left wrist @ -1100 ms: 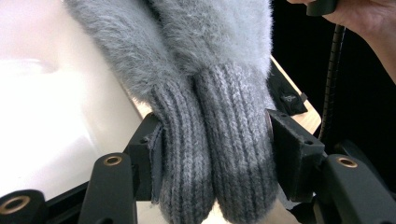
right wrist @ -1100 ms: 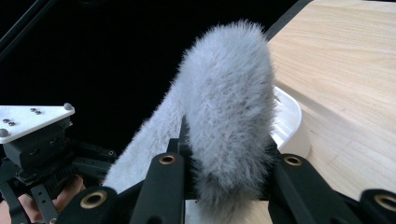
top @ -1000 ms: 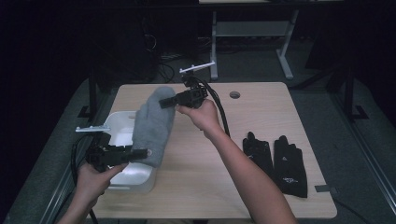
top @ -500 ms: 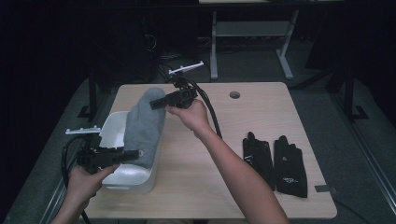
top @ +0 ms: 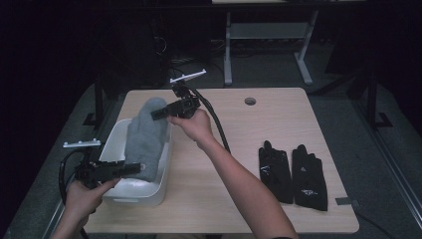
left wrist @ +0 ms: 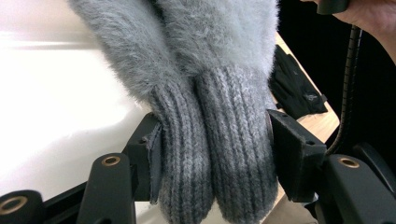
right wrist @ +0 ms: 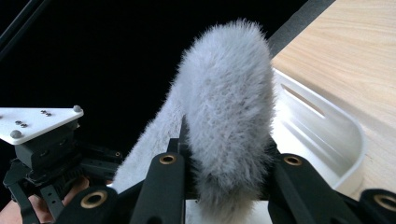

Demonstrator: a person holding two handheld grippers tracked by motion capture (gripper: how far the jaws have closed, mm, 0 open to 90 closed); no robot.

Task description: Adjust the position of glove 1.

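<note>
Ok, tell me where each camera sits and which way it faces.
High view: above the person's side, looking forward and down on the table; forearms, both hands show.
Left gripper view: rides the left gripper, looking along its jaws at the grey mittens.
Right gripper view: rides the right gripper, facing the white bin.
All share the mittens.

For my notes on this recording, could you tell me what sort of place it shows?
Probably a lab or workshop recording station: a bare wooden table with a cable hole, metal-framed benches behind in a dark room, and hand-held grippers handling grey mittens.
</note>
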